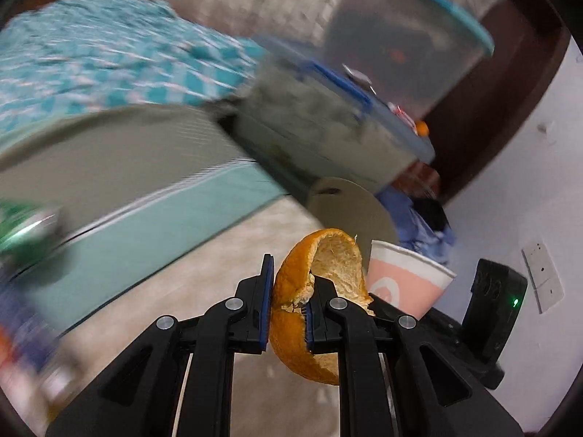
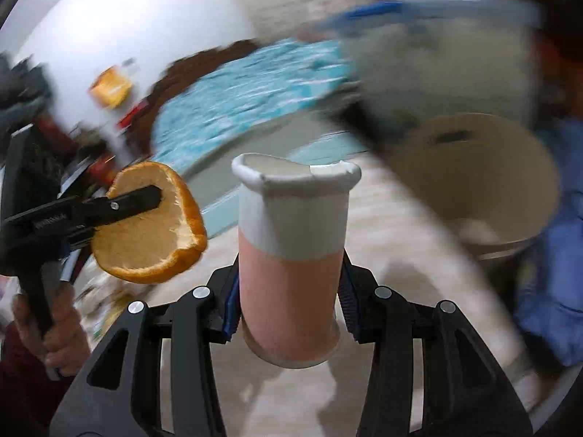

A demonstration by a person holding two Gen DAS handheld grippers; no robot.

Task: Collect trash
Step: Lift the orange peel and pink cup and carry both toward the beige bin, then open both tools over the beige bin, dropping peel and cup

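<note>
My left gripper (image 1: pixel 290 284) is shut on a curved piece of orange peel (image 1: pixel 291 331) and holds it in the air above the floor. The peel also shows in the right wrist view (image 2: pixel 145 233), at the left, with the left gripper's finger across it. My right gripper (image 2: pixel 289 284) is shut on a pink and white paper cup (image 2: pixel 291 255), held upright with its rim squashed. The cup also shows in the left wrist view (image 1: pixel 408 280), just right of the peel. A beige round bin (image 2: pixel 484 182) stands open ahead on the right, also in the left wrist view (image 1: pixel 349 207).
A bed with a turquoise patterned cover (image 1: pixel 109 54) and a teal base (image 1: pixel 164 233) lies to the left. Large plastic storage boxes (image 1: pixel 328 127) stand behind the bin. Blue cloth (image 2: pixel 554 255) lies beside the bin. A white wall (image 1: pixel 528 200) is at the right. The views are motion-blurred.
</note>
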